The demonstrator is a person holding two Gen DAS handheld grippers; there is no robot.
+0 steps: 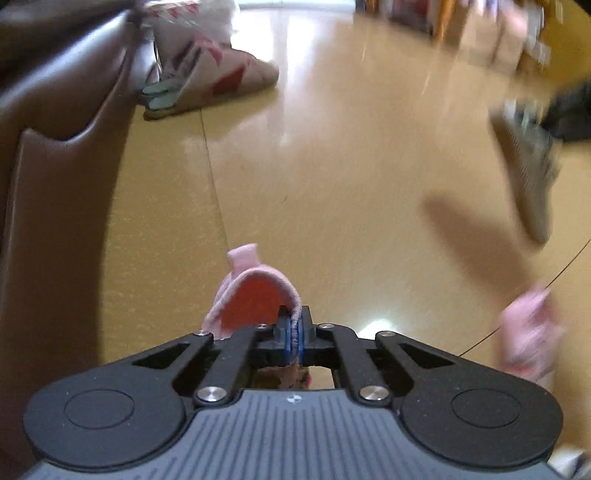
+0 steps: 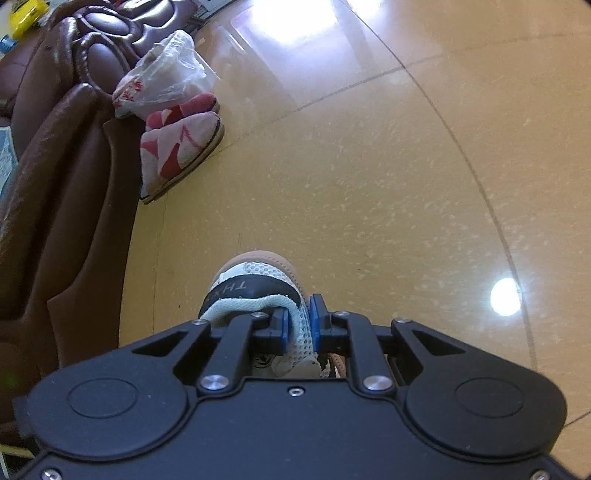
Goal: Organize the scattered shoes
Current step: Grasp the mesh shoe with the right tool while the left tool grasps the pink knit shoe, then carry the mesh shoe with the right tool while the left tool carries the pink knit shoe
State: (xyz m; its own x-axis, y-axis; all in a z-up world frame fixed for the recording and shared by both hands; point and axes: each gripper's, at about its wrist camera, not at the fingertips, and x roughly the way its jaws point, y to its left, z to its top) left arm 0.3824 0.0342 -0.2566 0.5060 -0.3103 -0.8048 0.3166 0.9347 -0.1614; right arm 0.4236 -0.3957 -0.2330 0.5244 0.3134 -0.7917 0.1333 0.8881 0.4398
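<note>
In the left wrist view my left gripper (image 1: 294, 330) is shut on the collar of a small pink shoe (image 1: 248, 295) with an orange lining, which hangs over the yellow floor. A second pink shoe (image 1: 530, 334) lies blurred on the floor at the right. In the right wrist view my right gripper (image 2: 297, 325) is shut on the mesh collar of a white and black sneaker (image 2: 255, 286) with a tan sole. The same sneaker (image 1: 528, 173) shows blurred at the right of the left wrist view, sole up, above its shadow.
A brown leather sofa (image 2: 62, 192) runs along the left. Against it lie red and white slippers (image 2: 181, 147) and a plastic bag (image 2: 162, 77). Blurred clutter (image 1: 491, 33) stands at the far right. Tiled floor (image 2: 369, 184) stretches ahead.
</note>
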